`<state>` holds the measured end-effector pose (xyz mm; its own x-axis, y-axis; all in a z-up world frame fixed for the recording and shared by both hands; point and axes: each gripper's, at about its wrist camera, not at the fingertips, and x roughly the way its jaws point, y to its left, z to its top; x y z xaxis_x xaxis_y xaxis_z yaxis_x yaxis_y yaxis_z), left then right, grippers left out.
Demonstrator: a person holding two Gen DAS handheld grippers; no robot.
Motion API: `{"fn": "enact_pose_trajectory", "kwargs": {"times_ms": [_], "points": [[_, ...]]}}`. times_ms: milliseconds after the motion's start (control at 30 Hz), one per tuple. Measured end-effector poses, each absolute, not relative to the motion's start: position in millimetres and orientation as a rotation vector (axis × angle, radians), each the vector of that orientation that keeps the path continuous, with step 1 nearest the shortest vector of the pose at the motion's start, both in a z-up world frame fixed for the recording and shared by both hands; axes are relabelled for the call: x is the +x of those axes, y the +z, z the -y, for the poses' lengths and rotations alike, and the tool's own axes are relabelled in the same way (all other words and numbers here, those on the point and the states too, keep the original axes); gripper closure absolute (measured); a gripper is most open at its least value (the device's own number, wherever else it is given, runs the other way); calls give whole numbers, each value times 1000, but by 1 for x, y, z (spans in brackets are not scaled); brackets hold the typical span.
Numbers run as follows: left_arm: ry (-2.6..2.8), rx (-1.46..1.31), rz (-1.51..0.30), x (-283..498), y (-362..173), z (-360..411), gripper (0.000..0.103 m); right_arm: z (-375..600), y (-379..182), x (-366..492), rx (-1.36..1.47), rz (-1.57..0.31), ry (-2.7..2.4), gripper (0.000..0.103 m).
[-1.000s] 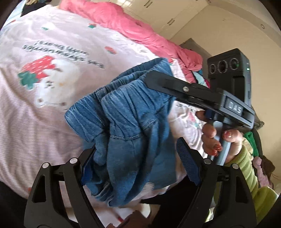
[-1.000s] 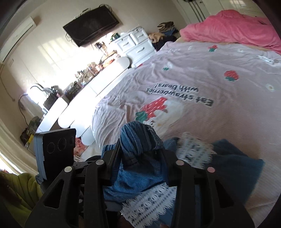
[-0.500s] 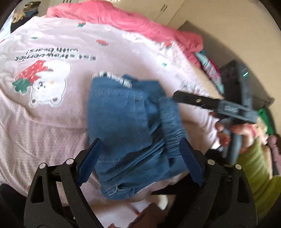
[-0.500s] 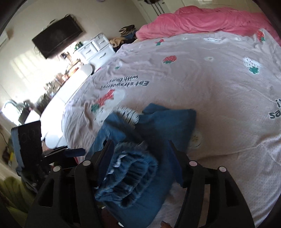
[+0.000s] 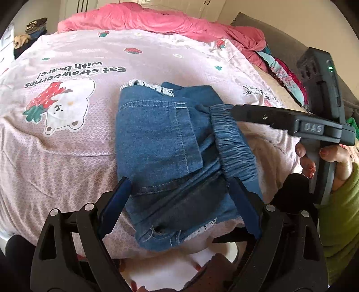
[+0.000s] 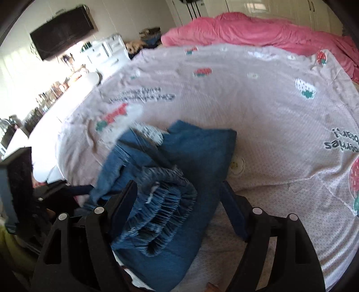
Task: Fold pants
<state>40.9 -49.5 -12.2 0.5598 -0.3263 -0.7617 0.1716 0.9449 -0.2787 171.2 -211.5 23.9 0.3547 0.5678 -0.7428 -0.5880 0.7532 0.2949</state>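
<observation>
Blue denim pants point(image 5: 161, 143) lie folded on the pink strawberry-print bed cover point(image 5: 67, 157), near edge. Left tongs point(image 5: 179, 202) released, straddling the bundle. Right tongs point(image 6: 177, 206) released around the elastic waistband point(image 5: 233, 143). Final fold appears laid; next move: flatten the waistband.

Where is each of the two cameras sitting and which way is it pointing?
Left wrist: on the left gripper, looking across the folded pants toward the pink blanket; the right gripper and hand show.
Right wrist: on the right gripper, over the waistband, facing the dresser.
Shared: pants, bedspread, blanket.
</observation>
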Motion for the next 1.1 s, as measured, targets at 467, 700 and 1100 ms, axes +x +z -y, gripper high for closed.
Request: {"fn": "enact_pose_trajectory", "kwargs": {"times_ms": [467,700,1100], "points": [[-299,-203,-882,30,8,39,14,235,49,128,-1,-855,732,18],[-204,-235,-870,48,8,-1,11,223,48,87,-146,-837,770,18],[-269,-271,-988,124,-17,-6,44,136,31,10,-565,-712,953,39]]}}
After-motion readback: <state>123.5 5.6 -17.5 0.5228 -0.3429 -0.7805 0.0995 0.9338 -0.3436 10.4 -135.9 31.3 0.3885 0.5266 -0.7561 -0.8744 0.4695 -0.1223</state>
